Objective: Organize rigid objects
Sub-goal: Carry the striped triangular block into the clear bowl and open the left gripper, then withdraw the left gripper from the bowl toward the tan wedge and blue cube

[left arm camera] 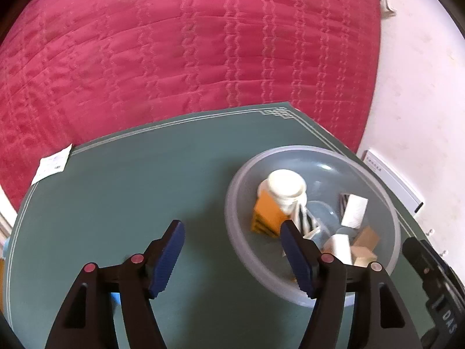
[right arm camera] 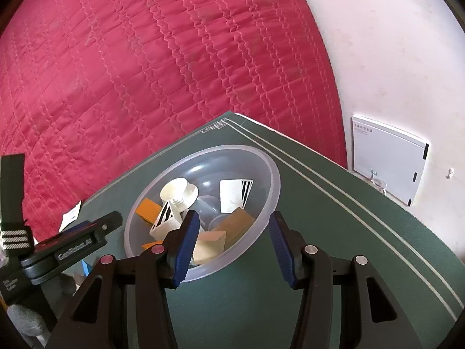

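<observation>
Holding nothing, my left gripper point(left arm camera: 232, 261) and right gripper point(right arm camera: 234, 247) both hang wide open above the green mat point(left arm camera: 145, 189). All the blocks sit piled in the clear bowl point(left arm camera: 386, 200), likely so they stay together. A white spool point(left arm camera: 286, 184) lies on top. Behind the mat is a red quilt point(left arm camera: 174, 43) and a pale floor point(left arm camera: 421, 72).

Right gripper point(right arm camera: 234, 245) hangs wide open over the green mat point(right arm camera: 334, 218), nothing in it. The clear bowl point(right arm camera: 261, 157) just ahead holds a white spool point(right arm camera: 178, 193), orange block point(right arm camera: 148, 209) and striped cards. Left gripper point(right arm camera: 75, 240) pokes in beside it.
</observation>
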`<state>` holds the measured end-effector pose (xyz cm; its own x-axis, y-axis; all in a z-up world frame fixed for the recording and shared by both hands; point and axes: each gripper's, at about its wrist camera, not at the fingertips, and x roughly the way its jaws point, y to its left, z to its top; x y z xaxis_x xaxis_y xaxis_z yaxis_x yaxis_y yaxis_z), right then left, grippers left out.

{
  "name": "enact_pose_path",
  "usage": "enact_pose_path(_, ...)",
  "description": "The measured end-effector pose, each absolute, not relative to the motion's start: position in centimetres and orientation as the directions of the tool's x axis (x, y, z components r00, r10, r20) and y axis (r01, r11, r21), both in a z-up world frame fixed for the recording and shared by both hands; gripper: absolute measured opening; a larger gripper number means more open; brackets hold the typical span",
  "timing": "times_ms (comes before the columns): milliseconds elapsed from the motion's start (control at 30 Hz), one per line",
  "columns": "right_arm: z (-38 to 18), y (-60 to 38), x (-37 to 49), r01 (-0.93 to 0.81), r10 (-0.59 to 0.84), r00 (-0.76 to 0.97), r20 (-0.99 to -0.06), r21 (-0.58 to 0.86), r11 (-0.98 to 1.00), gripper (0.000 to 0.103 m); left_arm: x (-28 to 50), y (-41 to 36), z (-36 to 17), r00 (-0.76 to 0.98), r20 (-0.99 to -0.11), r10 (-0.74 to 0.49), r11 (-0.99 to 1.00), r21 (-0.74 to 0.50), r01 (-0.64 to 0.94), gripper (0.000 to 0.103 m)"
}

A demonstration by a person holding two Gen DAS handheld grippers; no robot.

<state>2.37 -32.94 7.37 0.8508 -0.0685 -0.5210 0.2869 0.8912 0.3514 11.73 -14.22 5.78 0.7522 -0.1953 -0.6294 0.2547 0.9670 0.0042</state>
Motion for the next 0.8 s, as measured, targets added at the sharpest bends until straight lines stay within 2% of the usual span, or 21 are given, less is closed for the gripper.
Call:
enact_pose_path(167,7.3,-32.6,2.6,0.277,-0.061,0.849,-0.525,0.344,0.897,0.052,11.2,-12.7,5.3,0.753,-0.639,-0.157,0.978,0.006,0.209,0.078)
enact_pose_path(633,7.0,-31.6,2.8,0.241,-0.032,0.847,-0.531,0.329,0.913,0.052,9.8,-8.7,5.4,0.769,-0.634,-0.082,0.993,0.017,0.12,0.082)
enact_pose_path(800,6.9,-31.0,2.9,0.216,-0.013,0.846,-0.533,0.32,0.922,0.055,9.3,-6.9,5.4,0.774,-0.631,-0.049,0.997,0.017,0.077,0.084)
